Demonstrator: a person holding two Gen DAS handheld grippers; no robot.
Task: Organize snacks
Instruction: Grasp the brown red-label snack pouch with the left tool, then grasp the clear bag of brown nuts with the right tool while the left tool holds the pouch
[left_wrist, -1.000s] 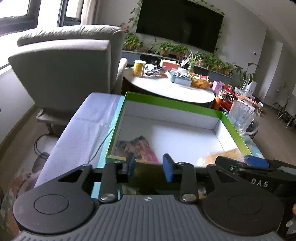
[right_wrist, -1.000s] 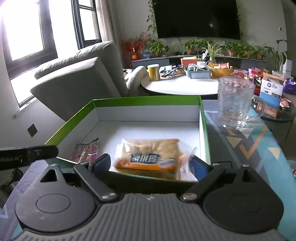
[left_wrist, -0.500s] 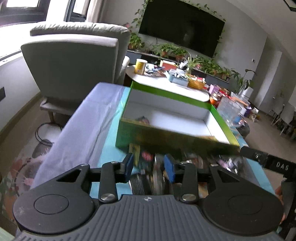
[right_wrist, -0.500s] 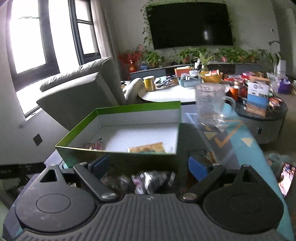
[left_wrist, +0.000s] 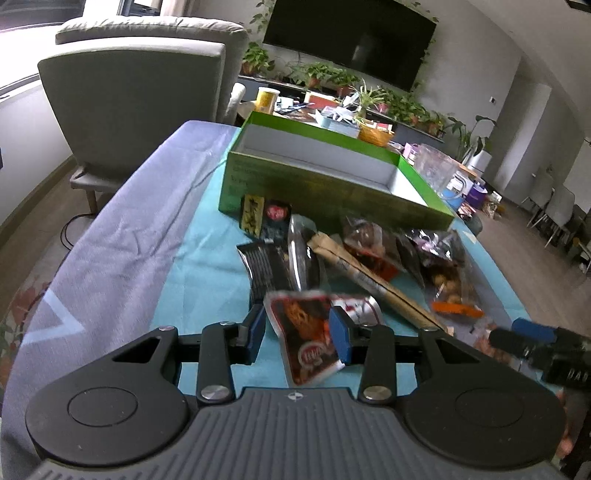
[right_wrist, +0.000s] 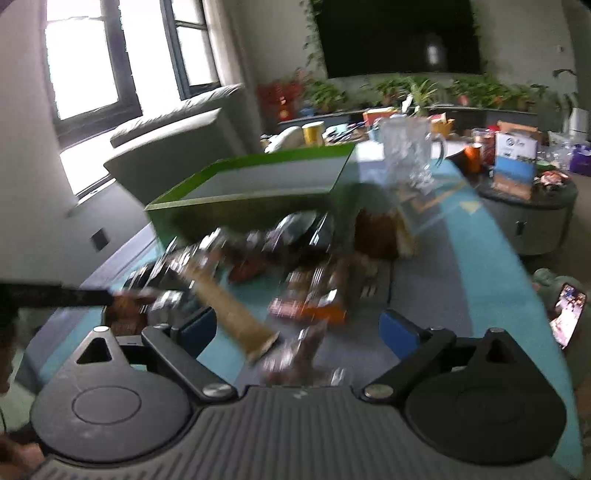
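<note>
A green box (left_wrist: 332, 184) with a white inside stands on the blue cloth; in the blurred right wrist view the box (right_wrist: 258, 173) is far left of centre. Before it lies a heap of snack packets. A red packet (left_wrist: 306, 332) lies flat under my left gripper (left_wrist: 297, 332), whose jaws stand apart around it without pressing. Beside it are a long tan packet (left_wrist: 369, 280) and a black ribbed packet (left_wrist: 266, 269). My right gripper (right_wrist: 299, 328) hangs wide open over the tan packet (right_wrist: 229, 310) and blurred wrappers. One right fingertip (left_wrist: 532, 334) shows at the edge.
A glass mug (right_wrist: 406, 155) stands right of the box. A grey armchair (left_wrist: 136, 103) is behind on the left. A round white table (left_wrist: 295, 110) with clutter lies beyond. A dark round stool (right_wrist: 528, 206) and a phone (right_wrist: 567, 314) are on the right.
Both grippers have drawn back from over the green box to the snack heap in front of it. The packets inside the box have dropped out of sight behind its wall.
</note>
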